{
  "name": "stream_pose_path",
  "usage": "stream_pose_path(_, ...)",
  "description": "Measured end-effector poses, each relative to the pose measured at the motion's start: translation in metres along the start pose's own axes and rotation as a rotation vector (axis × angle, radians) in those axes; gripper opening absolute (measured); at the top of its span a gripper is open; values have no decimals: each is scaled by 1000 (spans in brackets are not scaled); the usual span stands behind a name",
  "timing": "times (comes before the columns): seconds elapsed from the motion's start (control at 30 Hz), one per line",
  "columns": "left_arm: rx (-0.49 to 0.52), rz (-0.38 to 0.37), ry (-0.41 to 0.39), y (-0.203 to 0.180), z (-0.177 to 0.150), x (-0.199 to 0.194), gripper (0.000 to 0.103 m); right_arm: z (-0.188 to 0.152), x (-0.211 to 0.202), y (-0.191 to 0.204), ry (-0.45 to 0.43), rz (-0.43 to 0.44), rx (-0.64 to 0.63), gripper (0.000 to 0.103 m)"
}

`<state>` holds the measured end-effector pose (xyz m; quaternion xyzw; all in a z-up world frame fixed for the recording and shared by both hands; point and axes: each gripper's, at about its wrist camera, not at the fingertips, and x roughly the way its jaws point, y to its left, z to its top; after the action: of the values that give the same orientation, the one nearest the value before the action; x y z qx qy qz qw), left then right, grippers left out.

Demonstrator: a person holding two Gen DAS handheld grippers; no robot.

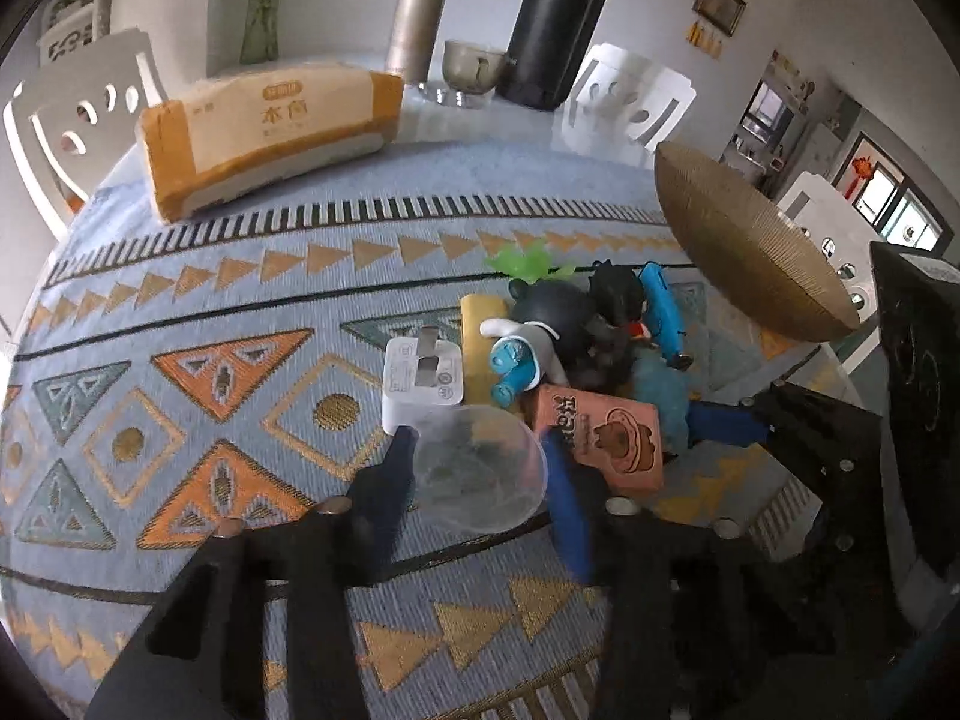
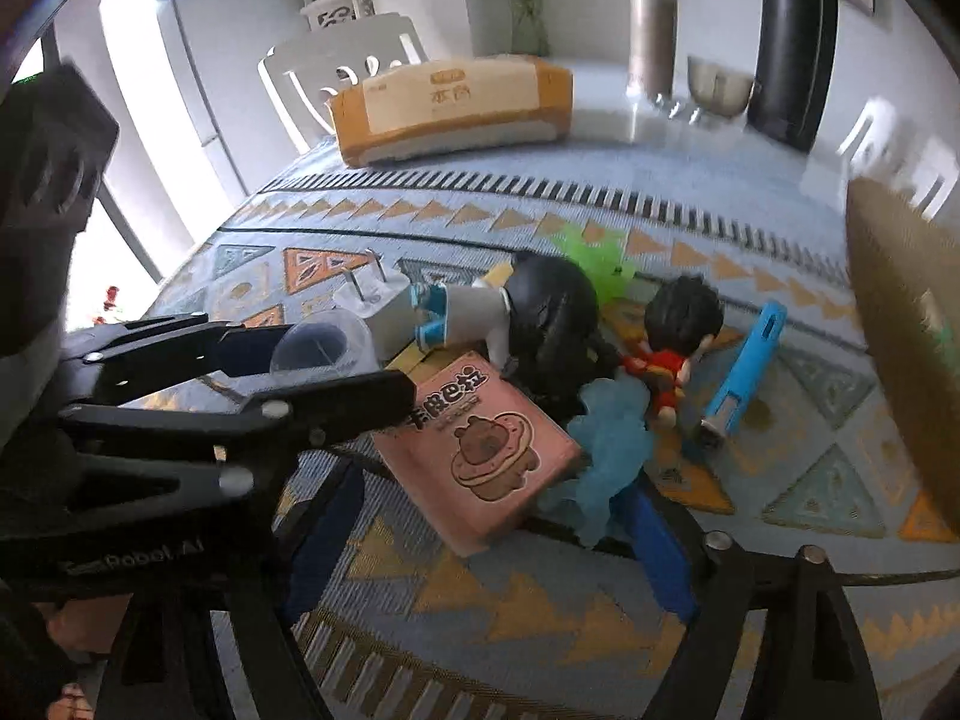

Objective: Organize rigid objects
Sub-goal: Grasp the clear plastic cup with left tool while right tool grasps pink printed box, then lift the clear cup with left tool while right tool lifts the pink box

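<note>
Left hand-held gripper brackets clear plastic cup at the near edge of the toy pile on the worktop; fingers look closed on it, contact blurred. Right hand-held gripper open wide around pink box, not gripping. Step: grasping the cup. Next: lift clear without nudging white charger, carry toward woven basket.

Soft daylight from side windows, blown-out glare there, fisheye-bent edges, slight motion blur
</note>
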<state>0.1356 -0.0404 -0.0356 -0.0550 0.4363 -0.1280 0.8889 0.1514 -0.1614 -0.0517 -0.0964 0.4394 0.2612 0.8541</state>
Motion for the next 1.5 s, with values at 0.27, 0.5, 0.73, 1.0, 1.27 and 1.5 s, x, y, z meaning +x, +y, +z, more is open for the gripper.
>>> stream_pose_path(0.27,-18,12,-71,14,-23,-50,38,-21,-17,-5,-1,96,100,54)
stream_pose_path(0.5,-74,5,-106,33,-50,-64,38,-61,-46,39,20,102,78,56)
stream_pose_path(0.73,-159,-87,-156,55,-54,-70,38,-77,-56,41,21,141,53,75)
stream_pose_path(1.0,-131,-64,-151,48,-55,-67,38,-63,-64,-7,-32,186,224,75)
stream_pose_path(1.27,-49,-13,-162,33,-57,-69,38,-75,-88,56,-120,162,-13,75)
stream_pose_path(1.5,-66,-20,-156,36,-57,-69,38,-61,-69,78,-83,122,-134,75)
